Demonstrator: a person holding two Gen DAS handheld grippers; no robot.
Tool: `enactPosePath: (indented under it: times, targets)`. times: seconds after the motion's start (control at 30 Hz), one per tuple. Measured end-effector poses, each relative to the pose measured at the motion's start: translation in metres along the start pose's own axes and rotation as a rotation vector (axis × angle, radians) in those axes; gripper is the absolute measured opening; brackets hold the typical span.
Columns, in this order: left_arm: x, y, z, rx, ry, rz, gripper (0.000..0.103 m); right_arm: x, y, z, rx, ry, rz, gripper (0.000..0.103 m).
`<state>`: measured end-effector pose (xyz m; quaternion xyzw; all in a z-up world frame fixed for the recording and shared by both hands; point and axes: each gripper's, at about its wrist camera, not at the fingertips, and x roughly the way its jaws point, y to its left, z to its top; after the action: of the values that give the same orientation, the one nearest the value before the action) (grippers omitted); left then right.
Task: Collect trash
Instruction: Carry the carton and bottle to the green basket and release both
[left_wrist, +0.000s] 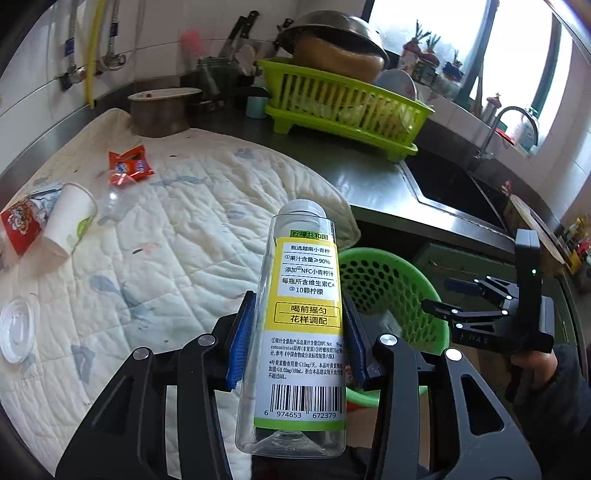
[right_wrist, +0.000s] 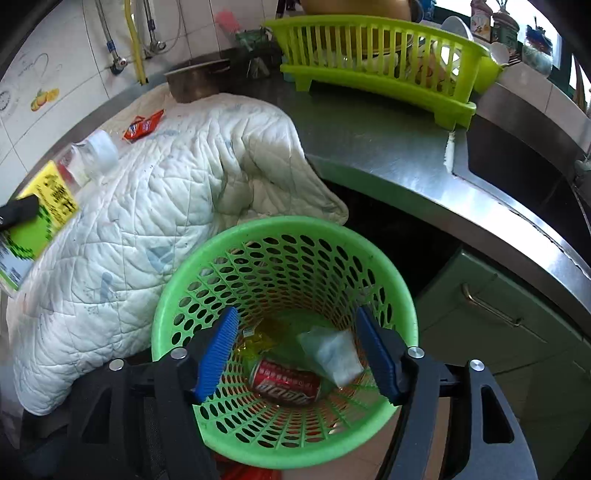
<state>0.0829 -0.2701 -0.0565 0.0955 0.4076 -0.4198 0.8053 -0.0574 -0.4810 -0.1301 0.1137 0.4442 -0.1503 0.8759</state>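
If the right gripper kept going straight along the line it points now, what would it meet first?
Probably the trash in the green basket: the open right gripper points down into its mouth, at the red can and a crumpled wrapper on the bottom. Depth is unclear.

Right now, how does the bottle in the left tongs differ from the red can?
The bottle is clear plastic, yellow-labelled, and held upright by the left tongs. The red can is metal and lies on its side inside the green basket. Both are drink containers.
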Motion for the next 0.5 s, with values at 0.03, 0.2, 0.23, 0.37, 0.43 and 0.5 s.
enactPosePath:
  times: [0.03, 0.2, 0.23, 0.37, 0.43, 0.5]
  targets:
    - [0.006, -0.009, 0.000, 0.012, 0.010, -0.007, 0.044, -0.005, -0.001, -0.001, -0.002, -0.012, -0.003, 0.066]
    - [0.039, -0.047, -0.003, 0.059, 0.063, -0.040, 0.044, -0.028, -0.007, -0.004, -0.004, -0.057, -0.007, 0.071]
    - [0.046, -0.053, -0.003, 0.069, 0.078, -0.043, 0.044, -0.033, -0.008, -0.005, -0.005, -0.067, -0.007, 0.073]
    - [0.072, -0.074, -0.007, 0.099, 0.129, -0.050, 0.044, -0.047, -0.013, -0.007, -0.004, -0.093, -0.006, 0.074]
    - [0.082, -0.084, -0.008, 0.114, 0.146, -0.051, 0.044, -0.052, -0.014, -0.008, -0.007, -0.099, -0.009, 0.075]
    - [0.089, -0.092, -0.009, 0.133, 0.156, -0.054, 0.044, -0.055, -0.016, -0.009, -0.008, -0.104, -0.011, 0.078]
